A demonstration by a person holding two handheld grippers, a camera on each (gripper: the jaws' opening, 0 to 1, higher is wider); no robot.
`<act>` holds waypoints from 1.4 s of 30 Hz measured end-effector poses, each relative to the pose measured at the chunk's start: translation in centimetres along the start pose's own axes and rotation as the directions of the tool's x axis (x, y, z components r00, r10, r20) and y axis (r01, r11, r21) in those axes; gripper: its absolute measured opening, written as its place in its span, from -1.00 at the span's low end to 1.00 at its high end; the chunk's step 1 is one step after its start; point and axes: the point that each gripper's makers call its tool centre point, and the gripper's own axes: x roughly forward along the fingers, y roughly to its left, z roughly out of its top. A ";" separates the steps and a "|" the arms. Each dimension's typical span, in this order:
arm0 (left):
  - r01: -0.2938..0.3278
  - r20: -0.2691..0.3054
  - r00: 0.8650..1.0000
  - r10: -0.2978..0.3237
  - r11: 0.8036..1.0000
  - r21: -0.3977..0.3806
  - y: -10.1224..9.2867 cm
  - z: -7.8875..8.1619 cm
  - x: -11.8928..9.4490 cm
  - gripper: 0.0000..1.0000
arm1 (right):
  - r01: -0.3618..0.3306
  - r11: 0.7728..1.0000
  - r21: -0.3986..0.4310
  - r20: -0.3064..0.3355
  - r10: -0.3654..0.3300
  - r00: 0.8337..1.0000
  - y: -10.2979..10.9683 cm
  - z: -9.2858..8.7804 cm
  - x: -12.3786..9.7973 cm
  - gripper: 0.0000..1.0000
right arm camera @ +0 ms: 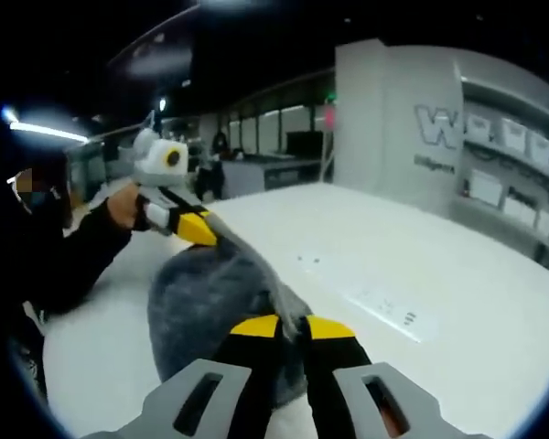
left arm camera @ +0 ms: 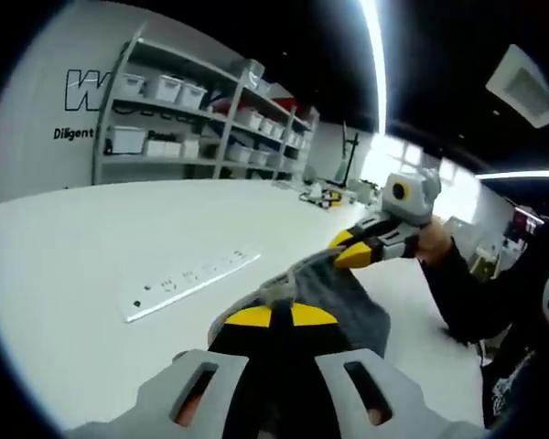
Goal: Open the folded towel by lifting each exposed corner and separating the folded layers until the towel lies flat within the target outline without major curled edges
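While the grey towel (left arm camera: 343, 297) hangs stretched above the white surface (left arm camera: 91, 265), the left gripper (left arm camera: 273, 315) has its jaws clenched on one towel edge, and the right gripper (right arm camera: 293, 326) pinches the opposite edge. A white power strip (left arm camera: 188, 283) lies beside the towel.

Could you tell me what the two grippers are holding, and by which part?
Both the left gripper and right gripper pinch the grey towel along its upper edge, at opposite ends.
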 end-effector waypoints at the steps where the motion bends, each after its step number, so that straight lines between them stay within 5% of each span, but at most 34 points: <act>1: 0.000 0.001 1.000 0.000 1.000 0.001 0.0 0.1 0.0 -0.95 | 0.000 1.000 0.002 0.007 0.000 1.000 0.0 0.2 -0.2 -0.89; 9: -0.013 -0.003 1.000 0.014 0.999 0.029 -0.3 0.5 -0.5 -0.95 | -0.023 1.000 -0.002 0.075 0.023 0.997 0.3 1.4 -0.9 -0.90; 42: -0.049 0.031 0.998 0.046 0.995 0.089 -2.7 0.3 -2.8 -0.95 | -0.007 0.997 -0.081 0.120 0.017 0.993 2.6 3.0 -2.4 -0.92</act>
